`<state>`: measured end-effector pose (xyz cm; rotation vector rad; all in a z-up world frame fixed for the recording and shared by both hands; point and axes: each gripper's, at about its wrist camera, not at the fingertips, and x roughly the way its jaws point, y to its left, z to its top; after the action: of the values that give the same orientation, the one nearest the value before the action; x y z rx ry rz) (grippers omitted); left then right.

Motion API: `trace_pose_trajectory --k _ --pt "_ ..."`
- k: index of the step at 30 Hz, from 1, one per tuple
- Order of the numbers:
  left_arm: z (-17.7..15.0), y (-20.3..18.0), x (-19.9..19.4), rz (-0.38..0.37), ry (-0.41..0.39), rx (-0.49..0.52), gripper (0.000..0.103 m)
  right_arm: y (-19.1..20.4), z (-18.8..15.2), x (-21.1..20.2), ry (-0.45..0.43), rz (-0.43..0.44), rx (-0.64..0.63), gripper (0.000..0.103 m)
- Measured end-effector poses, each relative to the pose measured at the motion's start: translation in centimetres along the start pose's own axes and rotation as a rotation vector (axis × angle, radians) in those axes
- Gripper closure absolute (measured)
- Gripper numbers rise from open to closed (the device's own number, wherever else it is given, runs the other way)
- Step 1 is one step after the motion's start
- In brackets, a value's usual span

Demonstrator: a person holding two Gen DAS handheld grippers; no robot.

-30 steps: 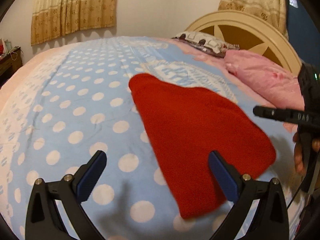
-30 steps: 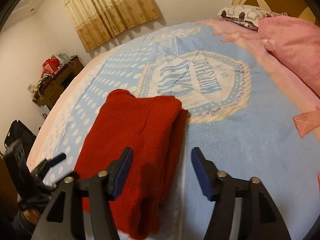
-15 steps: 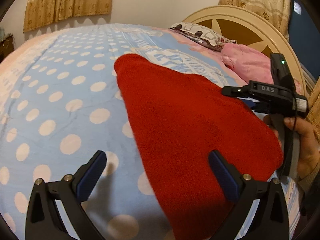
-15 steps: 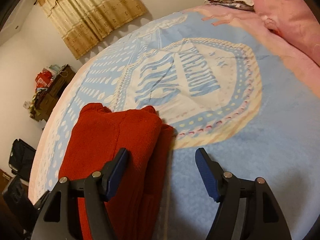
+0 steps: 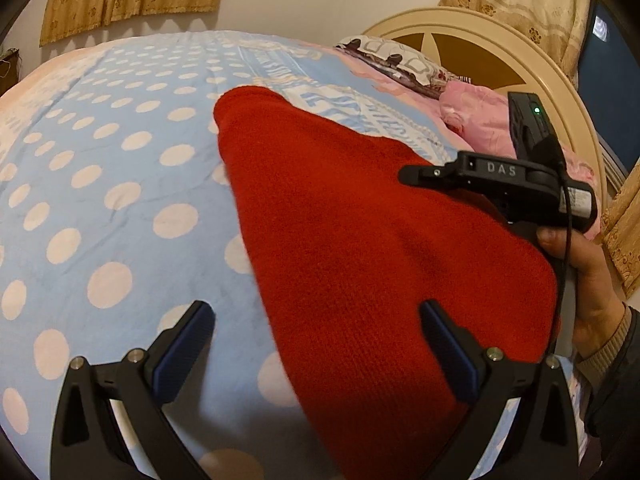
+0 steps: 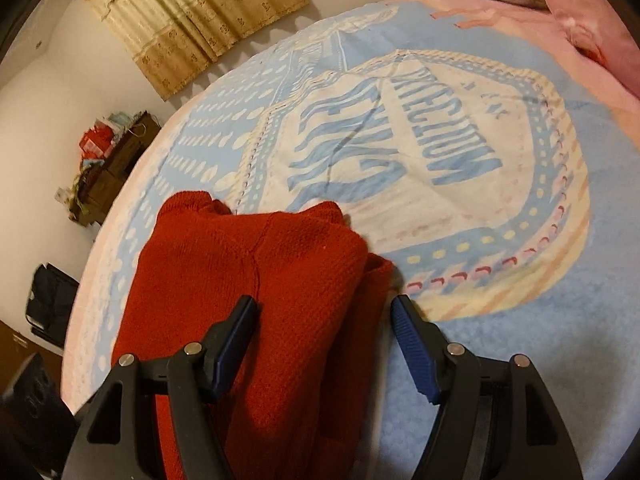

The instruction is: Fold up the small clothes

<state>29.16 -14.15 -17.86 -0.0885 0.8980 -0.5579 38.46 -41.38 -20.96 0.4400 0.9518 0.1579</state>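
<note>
A folded red knit sweater [image 5: 360, 248] lies flat on the blue polka-dot bedspread [image 5: 100, 200]. The left gripper [image 5: 316, 344] hangs with jaws spread wide over the sweater's near left edge, holding nothing. The right gripper [image 6: 324, 344], its jaws having just widened, straddles the sweater's right edge, pads off the cloth.

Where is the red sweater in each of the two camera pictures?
Left wrist view: the red sweater fills the middle and lower right, reaching down between the left gripper fingers.
Right wrist view: the red sweater lies lower left, its right edge between the open right gripper fingers.
Shared landmark: the pink pillow, at the bed's head in both.
</note>
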Motion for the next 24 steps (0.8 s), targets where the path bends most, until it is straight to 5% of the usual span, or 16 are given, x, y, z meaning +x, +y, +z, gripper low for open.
trace_pose_trajectory --k 10,16,24 --pt "0.1 0.2 0.3 -0.016 -0.006 -0.003 0.0 -0.3 0.0 0.4 0.001 0.059 0.007 0.044" --pt "0.1 0.1 0.3 -0.03 -0.005 0.002 0.0 -1.5 0.7 0.9 0.002 0.133 0.059 0.073" --pt "0.1 0.0 0.3 -0.03 -0.009 0.017 0.0 -0.7 0.3 1.3 0.006 0.156 0.019 0.074"
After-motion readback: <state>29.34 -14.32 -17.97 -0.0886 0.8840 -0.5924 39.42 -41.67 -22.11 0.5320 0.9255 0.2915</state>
